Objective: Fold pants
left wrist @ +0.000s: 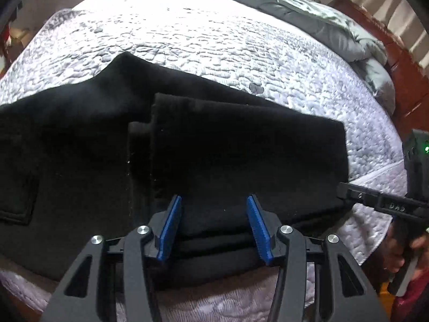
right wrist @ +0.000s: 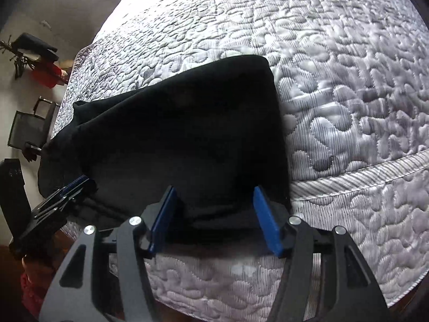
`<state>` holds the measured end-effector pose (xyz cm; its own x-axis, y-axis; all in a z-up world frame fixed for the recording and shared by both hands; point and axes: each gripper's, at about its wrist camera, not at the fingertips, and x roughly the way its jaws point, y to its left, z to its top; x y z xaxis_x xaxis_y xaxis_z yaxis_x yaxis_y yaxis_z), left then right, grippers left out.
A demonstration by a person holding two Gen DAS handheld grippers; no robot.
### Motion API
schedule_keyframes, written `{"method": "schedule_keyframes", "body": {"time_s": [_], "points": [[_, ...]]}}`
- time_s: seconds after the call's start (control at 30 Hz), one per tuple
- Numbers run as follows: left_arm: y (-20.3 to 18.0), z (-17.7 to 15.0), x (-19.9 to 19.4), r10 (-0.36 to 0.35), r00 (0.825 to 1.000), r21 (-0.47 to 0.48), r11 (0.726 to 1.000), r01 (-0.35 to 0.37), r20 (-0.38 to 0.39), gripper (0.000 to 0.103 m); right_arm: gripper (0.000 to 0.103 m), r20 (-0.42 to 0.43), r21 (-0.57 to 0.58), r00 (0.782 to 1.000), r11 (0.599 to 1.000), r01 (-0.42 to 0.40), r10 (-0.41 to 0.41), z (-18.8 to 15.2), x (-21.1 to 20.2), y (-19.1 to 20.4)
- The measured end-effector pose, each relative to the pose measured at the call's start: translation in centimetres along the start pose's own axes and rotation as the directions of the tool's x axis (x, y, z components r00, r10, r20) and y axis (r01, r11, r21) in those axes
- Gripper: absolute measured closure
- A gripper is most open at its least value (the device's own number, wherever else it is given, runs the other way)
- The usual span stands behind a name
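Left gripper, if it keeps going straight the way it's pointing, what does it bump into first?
Probably the black pants. The left gripper is open and aimed at their folded near edge on the quilted bed, though depth is uncertain.

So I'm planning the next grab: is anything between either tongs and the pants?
Nothing visible. The left tongs and right tongs are both open at the near edge of the black pants.

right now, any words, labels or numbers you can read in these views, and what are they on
"DAS": raised letters on the black finger of the right hand-held gripper, seen from the left wrist view; slightly blurred, so the reading is not certain.
Nothing readable on the black pants, the quilted bedspread or the left hand-held gripper.
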<state>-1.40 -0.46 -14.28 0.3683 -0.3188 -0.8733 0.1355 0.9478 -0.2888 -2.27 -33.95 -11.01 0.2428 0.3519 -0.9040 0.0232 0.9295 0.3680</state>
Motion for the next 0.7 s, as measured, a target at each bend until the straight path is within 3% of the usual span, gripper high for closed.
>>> {"method": "schedule_keyframes", "body": {"time_s": [0.1, 0.17, 0.33, 0.5, 0.7], "points": [[1.1, 0.1, -2.0, -0.043, 0.999, -0.08, 0.996, 0.045, 0.02, 0.052, 0.042, 0.025, 0.024, 0.999, 0.999, -0.044, 0.043, -0.5, -1.7, 0.3], [2.4, -0.3, -3.7, -0.027, 0.998, -0.107, 0.994, 0.033, 0.054, 0.049, 0.041, 0.04, 0.025, 0.993, 0.994, -0.111, 0.11, -0.9, -2.9, 1.2], [8.4, -2.9, -7.2, 0.053, 0.995, -0.243, 0.97, -0.03, 0.088, 0.044, 0.037, 0.031, -0.062, 0.992, 0.991, -0.12, 0.122, -1.1, -2.8, 5.0], [16.1, -5.6, -9.5, 0.14, 0.987, -0.433, 0.897, -0.09, 0.085, 0.044, 0.037, -0.004, -0.133, 0.996, 0.987, -0.087, 0.087, -0.6, -0.7, 8.6], [23.2, -6.5, -9.5, 0.101, 0.99, -0.609, 0.793, -0.019, 0.101, 0.044, 0.037, -0.023, -0.165, 0.998, 0.984, -0.069, 0.066, 0.1, 0.9, 10.0]]}}
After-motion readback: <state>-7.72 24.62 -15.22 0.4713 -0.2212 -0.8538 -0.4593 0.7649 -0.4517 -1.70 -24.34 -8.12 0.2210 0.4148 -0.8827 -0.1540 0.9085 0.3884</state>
